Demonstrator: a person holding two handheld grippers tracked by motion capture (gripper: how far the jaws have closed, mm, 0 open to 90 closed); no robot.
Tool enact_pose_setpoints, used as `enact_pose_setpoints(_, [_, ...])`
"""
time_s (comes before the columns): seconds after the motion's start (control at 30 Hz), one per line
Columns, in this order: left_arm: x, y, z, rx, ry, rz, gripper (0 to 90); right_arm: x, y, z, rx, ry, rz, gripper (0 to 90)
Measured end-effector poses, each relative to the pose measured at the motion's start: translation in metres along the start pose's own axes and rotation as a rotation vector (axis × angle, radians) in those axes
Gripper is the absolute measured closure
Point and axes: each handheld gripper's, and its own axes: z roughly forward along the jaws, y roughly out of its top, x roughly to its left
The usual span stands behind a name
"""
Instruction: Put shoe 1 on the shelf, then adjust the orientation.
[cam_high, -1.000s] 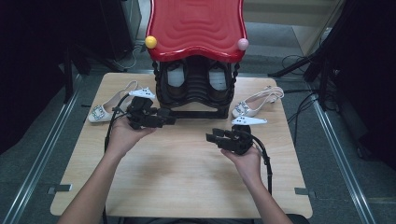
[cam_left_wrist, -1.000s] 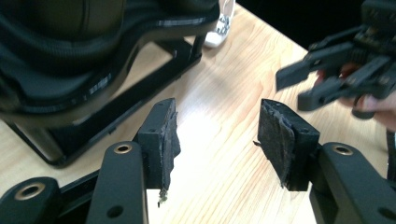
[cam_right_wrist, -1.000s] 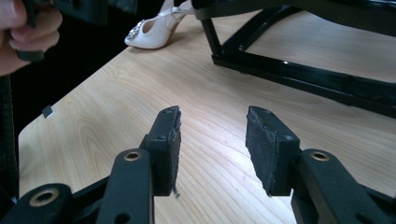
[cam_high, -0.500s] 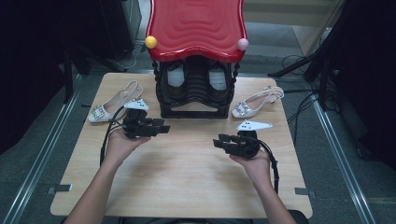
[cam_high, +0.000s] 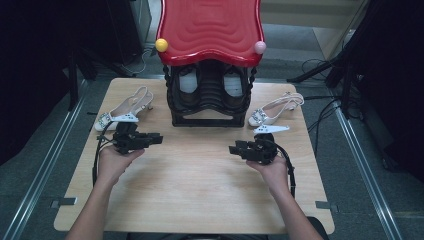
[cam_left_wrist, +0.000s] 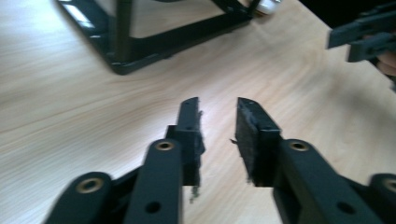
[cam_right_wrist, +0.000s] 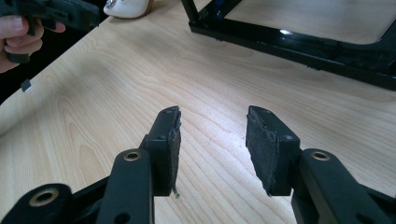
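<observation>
Both forearms enter from 6 o'clock; the left gripper (cam_high: 155, 138) has just narrowed to a small empty gap, the right gripper (cam_high: 235, 148) half open, empty, white shoes (cam_high: 122, 107) at 11 o'clock and (cam_high: 276, 108) at 1 o'clock.

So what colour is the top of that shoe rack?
Glossy red, on the shoe rack, clearest in the high view.

Wood table (cam_high: 200, 200): blk rack (cam_high: 209, 107), 2 white shoes (cam_high: 125, 107).

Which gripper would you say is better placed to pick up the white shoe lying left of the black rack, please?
Left: the left gripper sits just below that white shoe, jaws empty; the right gripper is across the table.
</observation>
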Motion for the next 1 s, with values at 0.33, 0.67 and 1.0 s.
enact_pose_setpoints(0.33, [0.033,-0.012,-0.007,0.01,0.07,-0.02,89.6,0.001,-0.001,0.005,0.008,-0.01,0.018,52.9])
enact_pose_setpoints(0.67, [0.067,-0.02,-0.016,0.018,0.121,-0.072,89.8,0.005,-0.006,0.013,0.043,-0.016,-0.015,51.7])
enact_pose_setpoints(1.0, [0.106,-0.026,-0.015,0.02,0.184,-0.14,89.8,0.006,-0.012,0.008,0.038,-0.047,-0.01,51.7])
